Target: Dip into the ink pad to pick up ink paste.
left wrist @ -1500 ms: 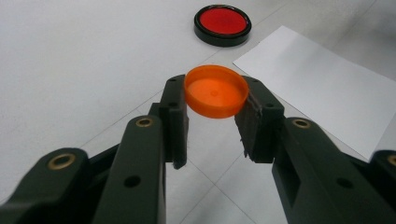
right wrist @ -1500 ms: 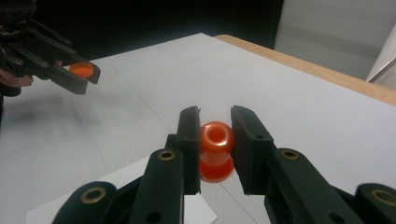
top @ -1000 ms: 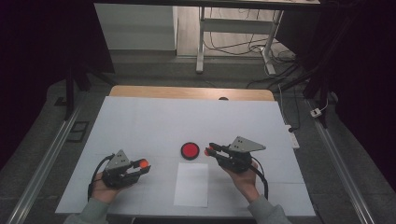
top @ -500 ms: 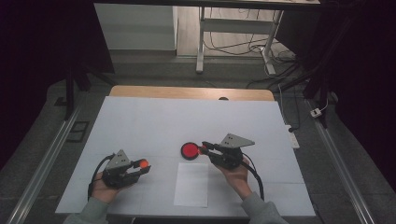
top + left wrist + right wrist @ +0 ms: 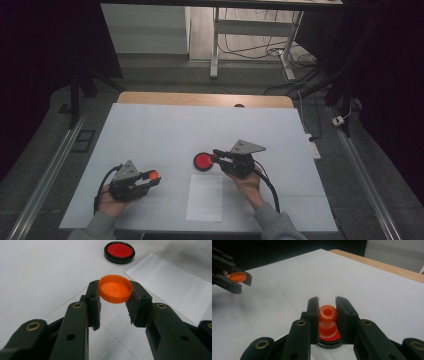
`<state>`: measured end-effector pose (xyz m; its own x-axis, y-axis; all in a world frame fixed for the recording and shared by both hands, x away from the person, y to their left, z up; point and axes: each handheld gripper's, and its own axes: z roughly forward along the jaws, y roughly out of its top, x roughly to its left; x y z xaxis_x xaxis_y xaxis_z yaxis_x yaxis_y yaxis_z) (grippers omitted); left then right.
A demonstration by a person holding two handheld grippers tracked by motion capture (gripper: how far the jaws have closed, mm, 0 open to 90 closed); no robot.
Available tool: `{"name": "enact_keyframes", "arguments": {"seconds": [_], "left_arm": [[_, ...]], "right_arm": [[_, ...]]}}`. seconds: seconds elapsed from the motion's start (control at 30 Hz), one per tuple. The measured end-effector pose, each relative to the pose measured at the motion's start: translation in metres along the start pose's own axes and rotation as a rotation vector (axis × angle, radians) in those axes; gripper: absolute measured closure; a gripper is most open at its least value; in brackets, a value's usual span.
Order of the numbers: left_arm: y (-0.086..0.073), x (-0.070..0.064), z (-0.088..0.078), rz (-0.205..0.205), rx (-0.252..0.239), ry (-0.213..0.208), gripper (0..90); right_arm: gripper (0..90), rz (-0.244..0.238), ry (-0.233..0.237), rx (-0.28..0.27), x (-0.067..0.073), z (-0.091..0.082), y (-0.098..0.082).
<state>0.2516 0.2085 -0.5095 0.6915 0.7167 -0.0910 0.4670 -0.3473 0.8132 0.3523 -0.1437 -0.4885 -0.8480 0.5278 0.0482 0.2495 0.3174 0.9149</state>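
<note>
while jaws hide it, red dish (image 5: pixel 329 341) cut off

The high view looked forward and down on the table (image 5: pixel 150 125) from well above. The left gripper view sat low and close, facing the red dish (image 5: pixel 119 252) and paper (image 5: pixel 172 287). The right gripper view, lower still, faced across the table; both close views shared the orange cap (image 5: pixel 115 288).
</note>
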Motion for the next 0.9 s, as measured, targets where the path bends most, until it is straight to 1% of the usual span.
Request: {"name": "enact_keyframes", "arguments": {"seconds": [0.13,0.47,0.6,0.73,0.8,0.9], "left_arm": [[0.0,0.001,-0.001,-0.004,-0.003,0.0,64.7],[0.0,0.001,-0.001,-0.005,0.002,0.002,64.7],[-0.001,0.002,-0.001,-0.007,0.003,0.003,64.7],[-0.001,0.001,0.0,-0.005,0.005,0.003,64.7],[-0.001,0.002,0.0,-0.004,0.005,0.003,64.6],[-0.001,0.002,0.0,-0.005,0.005,0.004,64.6]], "right_arm": [[72.7,0.005,0.003,0.006,-0.001,0.006,0.0],[72.6,0.001,0.018,0.049,-0.004,0.026,0.002],[72.6,-0.009,0.016,0.066,-0.004,0.031,0.002],[72.6,-0.009,0.015,0.075,-0.004,0.034,0.002],[72.6,-0.005,0.017,0.07,-0.004,0.035,0.002],[72.6,-0.016,0.012,0.084,-0.004,0.037,0.002]]}}
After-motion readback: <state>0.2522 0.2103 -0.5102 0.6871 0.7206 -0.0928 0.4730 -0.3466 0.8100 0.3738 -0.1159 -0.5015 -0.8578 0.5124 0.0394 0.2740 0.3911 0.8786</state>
